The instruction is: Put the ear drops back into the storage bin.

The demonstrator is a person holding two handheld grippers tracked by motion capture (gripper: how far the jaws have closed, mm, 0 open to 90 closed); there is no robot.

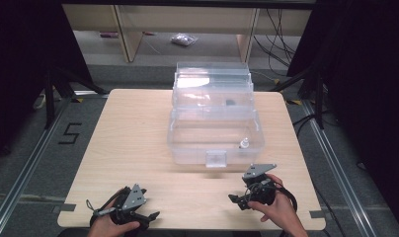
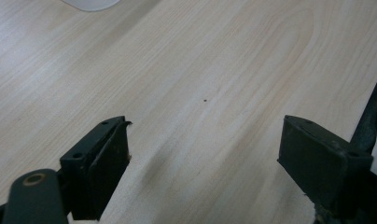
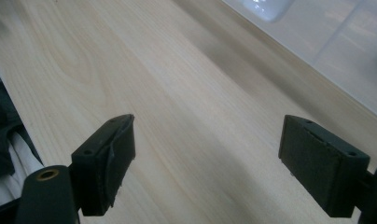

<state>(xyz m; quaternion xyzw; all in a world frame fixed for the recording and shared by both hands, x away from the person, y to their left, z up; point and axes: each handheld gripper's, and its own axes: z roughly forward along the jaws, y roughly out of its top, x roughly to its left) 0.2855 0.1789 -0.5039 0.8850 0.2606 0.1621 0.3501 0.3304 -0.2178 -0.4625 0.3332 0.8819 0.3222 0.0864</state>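
- We are holding the left gripper (image 1: 150,216) low over the near left part of the wooden table (image 1: 128,143), close to its front edge; in the left gripper view its jaws are standing wide apart with bare wood between them.
- We are holding the right gripper (image 1: 235,200) over the near right part of the table, just in front of the clear plastic box (image 1: 215,133); in the right gripper view its jaws are also standing wide apart and gripping nothing.
- The box is sitting in the middle of the table toward the far side, with its lid (image 1: 212,81) standing open behind it.
- A small white bottle (image 1: 244,143) is standing inside the box near its front right corner, beyond the right gripper and well apart from the left one.
- A small dark item (image 1: 230,102) is lying farther back in the box; we cannot tell what it is.
- In the right gripper view the box's front wall (image 3: 326,56) is running along the upper right, beside the jaws.
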